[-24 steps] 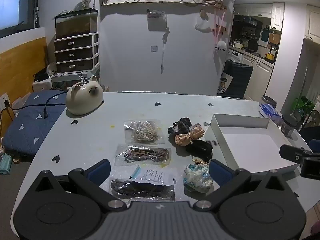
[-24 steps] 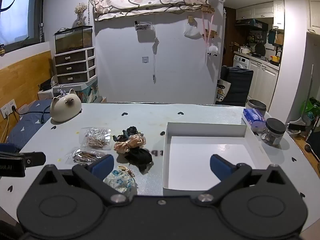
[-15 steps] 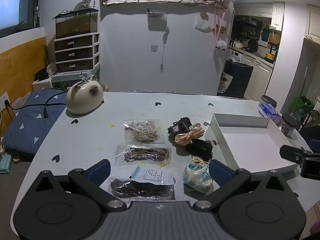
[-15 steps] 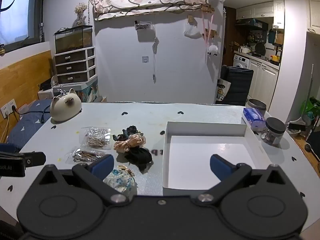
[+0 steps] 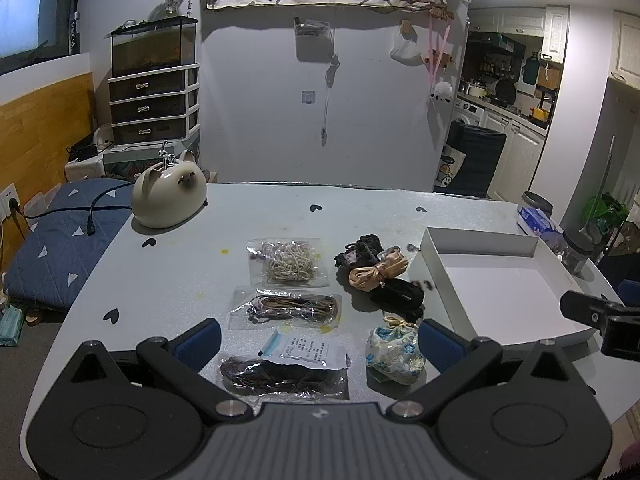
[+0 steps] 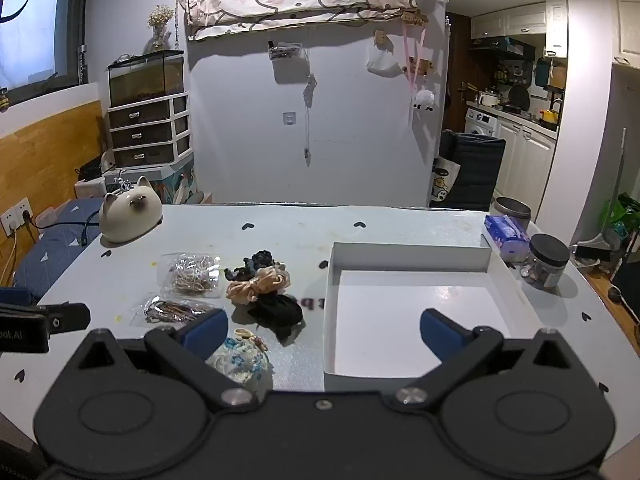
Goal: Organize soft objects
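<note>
On the grey table lie a peach scrunchie point(image 5: 378, 274) point(image 6: 258, 285), a black scrunchie point(image 5: 398, 295) point(image 6: 276, 312), a dark knitted scrunchie point(image 5: 362, 249) point(image 6: 256, 262) and a floral scrunchie point(image 5: 394, 354) point(image 6: 240, 362). Left of them are three clear bags of hair ties: beige point(image 5: 288, 262) point(image 6: 192, 274), brown point(image 5: 292, 307) point(image 6: 172, 311) and dark point(image 5: 284, 372). A white open box point(image 5: 480, 244) point(image 6: 408, 256) stands to the right. My left gripper point(image 5: 318, 342) hangs open above the near bags. My right gripper point(image 6: 322, 328) is open over the box's near left corner. Neither holds anything.
A cream cat-shaped ceramic point(image 5: 168, 196) point(image 6: 130, 212) sits at the table's far left. A blue tissue pack point(image 6: 506, 234) and a dark-lidded jar point(image 6: 548, 260) stand right of the box. A blue bed point(image 5: 52, 244) lies left of the table.
</note>
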Demonstrator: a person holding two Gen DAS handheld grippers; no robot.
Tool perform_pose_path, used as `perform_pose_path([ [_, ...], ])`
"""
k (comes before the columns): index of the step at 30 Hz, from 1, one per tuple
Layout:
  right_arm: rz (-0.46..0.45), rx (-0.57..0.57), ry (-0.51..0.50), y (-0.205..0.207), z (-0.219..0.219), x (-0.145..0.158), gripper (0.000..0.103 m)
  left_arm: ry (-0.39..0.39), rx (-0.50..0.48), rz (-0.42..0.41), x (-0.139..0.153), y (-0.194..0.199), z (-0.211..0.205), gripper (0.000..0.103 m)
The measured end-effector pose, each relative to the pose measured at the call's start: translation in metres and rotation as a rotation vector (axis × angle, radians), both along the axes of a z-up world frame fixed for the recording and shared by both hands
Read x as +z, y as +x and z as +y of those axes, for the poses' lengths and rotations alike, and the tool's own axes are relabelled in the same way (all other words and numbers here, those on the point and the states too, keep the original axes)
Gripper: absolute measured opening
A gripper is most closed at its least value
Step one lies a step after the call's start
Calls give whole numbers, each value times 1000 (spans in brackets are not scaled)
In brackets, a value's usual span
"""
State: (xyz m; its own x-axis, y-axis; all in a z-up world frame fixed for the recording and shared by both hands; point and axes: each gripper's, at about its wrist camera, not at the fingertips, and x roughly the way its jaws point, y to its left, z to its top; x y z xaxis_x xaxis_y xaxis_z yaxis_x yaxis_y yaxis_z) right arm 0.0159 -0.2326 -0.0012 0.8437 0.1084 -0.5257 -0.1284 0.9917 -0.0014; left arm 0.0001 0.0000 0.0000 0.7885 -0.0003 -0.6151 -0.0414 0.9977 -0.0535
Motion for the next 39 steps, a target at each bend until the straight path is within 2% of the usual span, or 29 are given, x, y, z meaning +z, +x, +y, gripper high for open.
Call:
perform_pose_path([
  [39, 1, 1, -1, 1, -1, -1, 103, 0, 5, 2, -4, 3, 0, 103],
])
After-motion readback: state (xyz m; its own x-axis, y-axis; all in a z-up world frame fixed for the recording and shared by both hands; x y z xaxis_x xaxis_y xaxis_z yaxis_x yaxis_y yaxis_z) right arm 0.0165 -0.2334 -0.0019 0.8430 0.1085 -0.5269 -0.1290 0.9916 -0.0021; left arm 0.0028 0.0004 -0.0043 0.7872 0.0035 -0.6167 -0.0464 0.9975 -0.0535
